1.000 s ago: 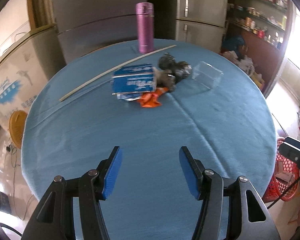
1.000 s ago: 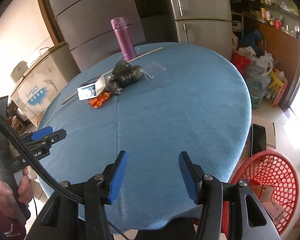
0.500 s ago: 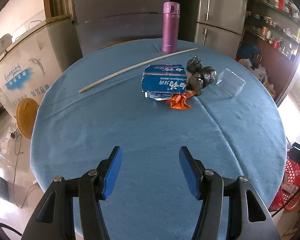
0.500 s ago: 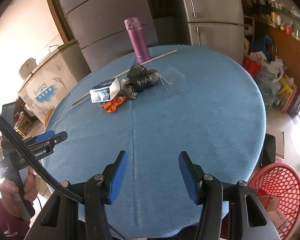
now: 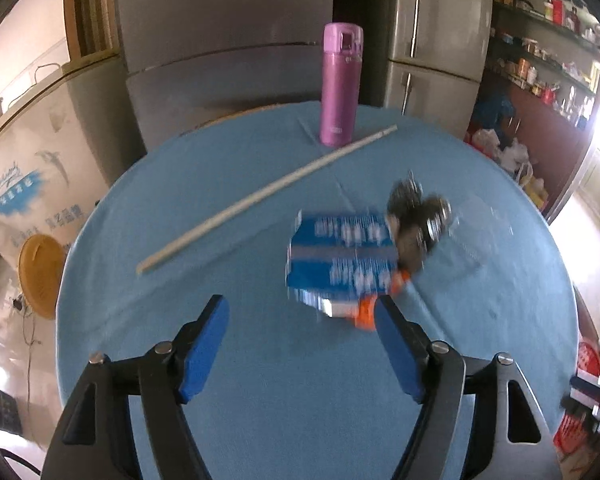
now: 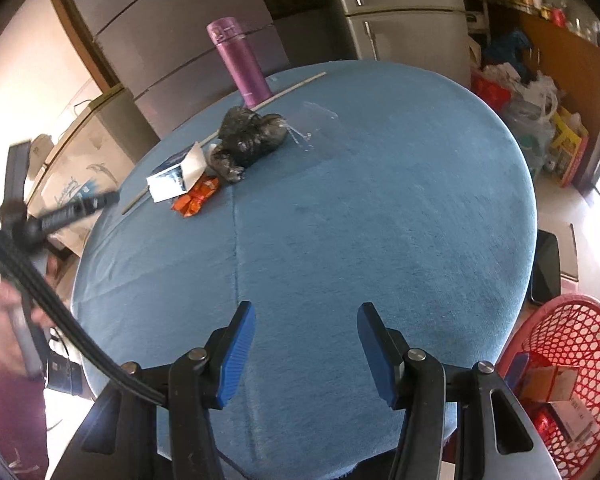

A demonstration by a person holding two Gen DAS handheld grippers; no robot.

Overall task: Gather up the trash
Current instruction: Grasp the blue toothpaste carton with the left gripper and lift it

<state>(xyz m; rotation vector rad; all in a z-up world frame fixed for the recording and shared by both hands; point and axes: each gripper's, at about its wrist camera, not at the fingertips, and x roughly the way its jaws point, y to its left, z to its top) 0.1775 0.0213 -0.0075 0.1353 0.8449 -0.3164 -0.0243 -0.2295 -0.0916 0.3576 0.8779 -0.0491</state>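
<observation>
Left gripper [image 5: 302,316]: jaws just opened wider, nothing between them; flat blue printed carton [image 5: 340,256] lies just beyond its right finger.
Trash pile: orange wrapper [image 6: 196,199], crumpled black bag [image 6: 248,136] touching the carton.
Right gripper [image 6: 306,324]: parted, empty, over bare blue tablecloth [image 6: 380,208], well short of the carton.
Red mesh basket [image 6: 572,344]: below the table's right edge.

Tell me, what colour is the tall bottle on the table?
The bottle is pinkish purple, clearest in the left wrist view.

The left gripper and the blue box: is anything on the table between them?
Nothing. In the left wrist view, only bare blue tablecloth lies between the open left gripper and the blue box; its jaws have just been opening, nothing between them.
</observation>
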